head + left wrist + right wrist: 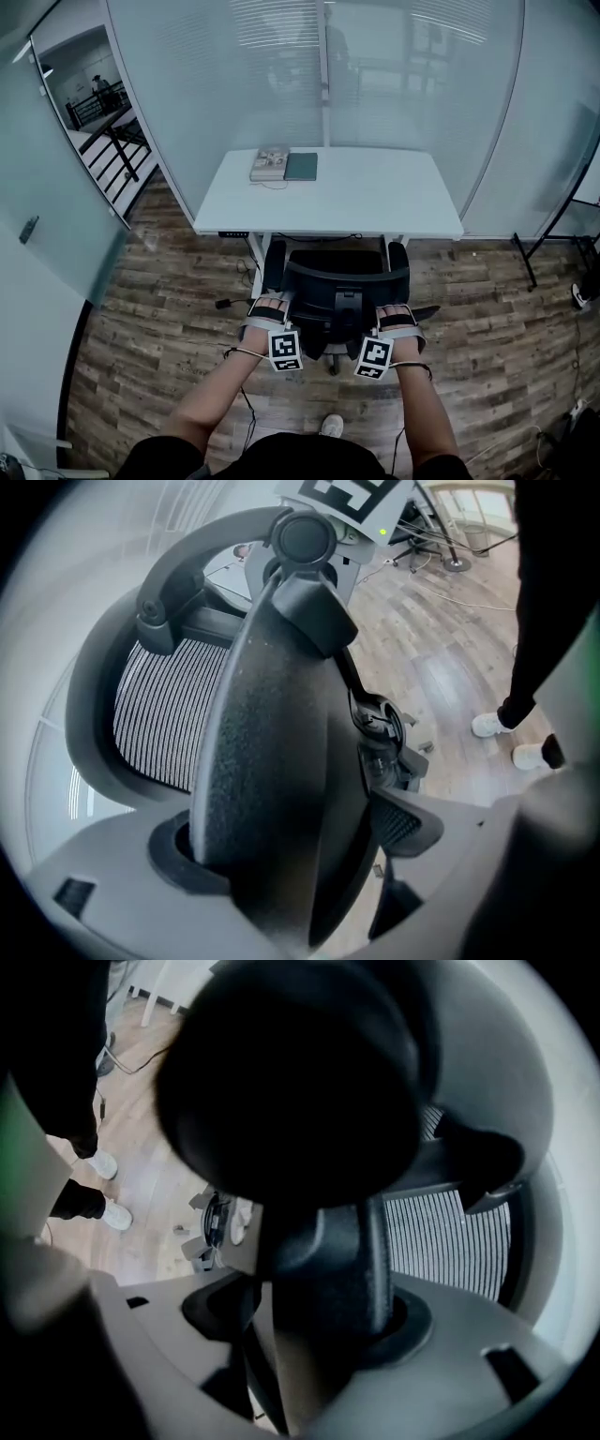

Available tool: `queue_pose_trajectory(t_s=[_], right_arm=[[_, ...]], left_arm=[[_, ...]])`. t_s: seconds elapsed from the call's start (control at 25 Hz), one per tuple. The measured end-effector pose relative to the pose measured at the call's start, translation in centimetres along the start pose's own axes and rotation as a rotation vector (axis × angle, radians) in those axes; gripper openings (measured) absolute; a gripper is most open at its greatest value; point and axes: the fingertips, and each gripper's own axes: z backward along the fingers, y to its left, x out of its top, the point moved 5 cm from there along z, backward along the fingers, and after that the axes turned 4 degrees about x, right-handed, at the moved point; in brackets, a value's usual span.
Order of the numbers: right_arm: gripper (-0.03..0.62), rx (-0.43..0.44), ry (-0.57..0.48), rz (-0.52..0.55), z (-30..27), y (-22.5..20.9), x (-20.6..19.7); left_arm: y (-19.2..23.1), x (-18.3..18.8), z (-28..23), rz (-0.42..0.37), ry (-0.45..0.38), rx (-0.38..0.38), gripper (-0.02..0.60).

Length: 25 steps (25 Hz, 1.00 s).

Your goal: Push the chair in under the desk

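Observation:
A black office chair (342, 281) with a mesh back stands at the white desk (375, 197), its seat partly under the desktop. My left gripper (272, 314) grips the left edge of the chair's back, and my right gripper (397, 319) grips the right edge. In the left gripper view my left gripper (300, 855) has its jaws pressed on a thick black part of the chair (272, 752), with the mesh back (164, 714) to the left. In the right gripper view my right gripper (300, 1335) is clamped on a black chair part (323, 1260).
A book (270, 164) and a dark notebook (301, 166) lie at the desk's far left. Glass walls stand behind and left of the desk. Cables (230, 302) trail on the wood floor. A black stand's foot (530, 267) is at the right. My shoe (331, 427) is behind the chair.

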Motion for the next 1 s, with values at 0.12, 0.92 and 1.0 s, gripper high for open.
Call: queue_pose_trajectory(t_s=[0.12, 0.92, 1.0], right_arm=[[0.296, -0.004, -0.01, 0.021, -1.1, -0.8, 0.4], [0.293, -0.03, -0.04, 0.058, -4.5, -4.5, -0.3], [0.295, -0.027, -0.037, 0.058, -5.1, -4.8, -0.3]], left_arm=[[0.6, -0.7, -0.9, 0.005, 0.01, 0.002, 0.466], [3.7, -1.1, -4.2, 0.029, 0.043, 0.039, 0.448], [4.0, -1.3, -4.8, 0.029, 0.04, 0.038, 0.448]])
